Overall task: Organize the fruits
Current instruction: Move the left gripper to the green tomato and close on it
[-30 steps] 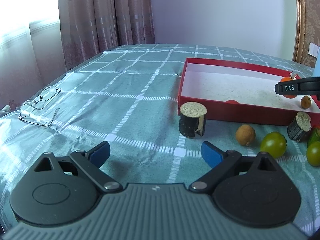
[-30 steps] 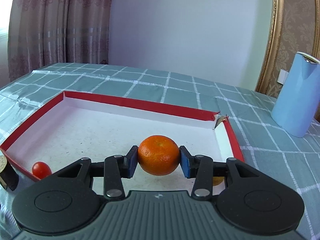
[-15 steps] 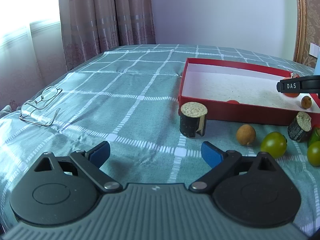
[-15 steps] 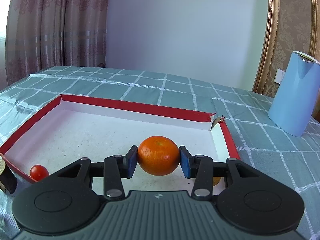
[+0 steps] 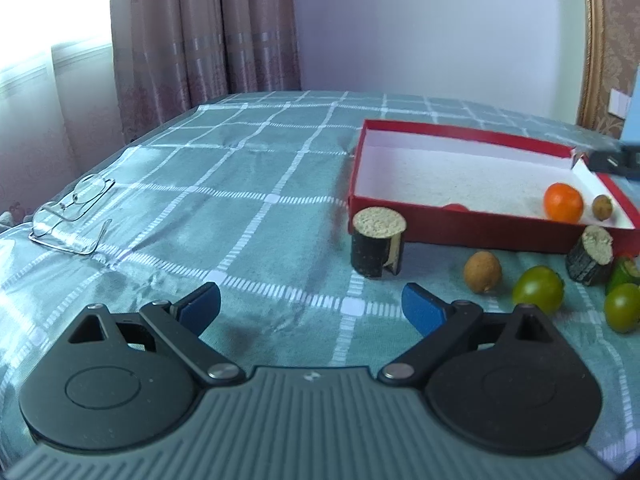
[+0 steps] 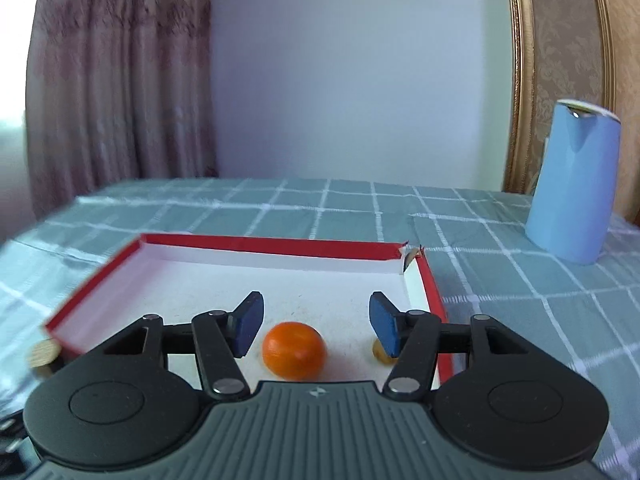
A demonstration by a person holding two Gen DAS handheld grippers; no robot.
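A red tray (image 5: 448, 130) with a white floor lies on the checked tablecloth. An orange mandarin (image 5: 563, 202) rests in its right end beside a small brown fruit (image 5: 602, 207); a red tomato (image 5: 456, 207) peeks over the front wall. My right gripper (image 6: 316, 322) is open above the tray (image 6: 260, 243), with the mandarin (image 6: 294, 350) lying free below its blue pads. My left gripper (image 5: 310, 307) is open and empty above the cloth. A brown longan (image 5: 482, 271) and two green tomatoes (image 5: 538, 290) (image 5: 622, 307) lie in front of the tray.
Two dark cork-topped cylinders (image 5: 377, 241) (image 5: 591, 249) stand in front of the tray. Spectacles (image 5: 74, 210) lie at the far left. A blue jug (image 6: 572, 184) stands at the right. Curtains and a wall are behind the table.
My right gripper has opened and let go of the mandarin, which now rests on the tray floor. The gripper has lifted back. The left gripper has stayed open and nearly still.
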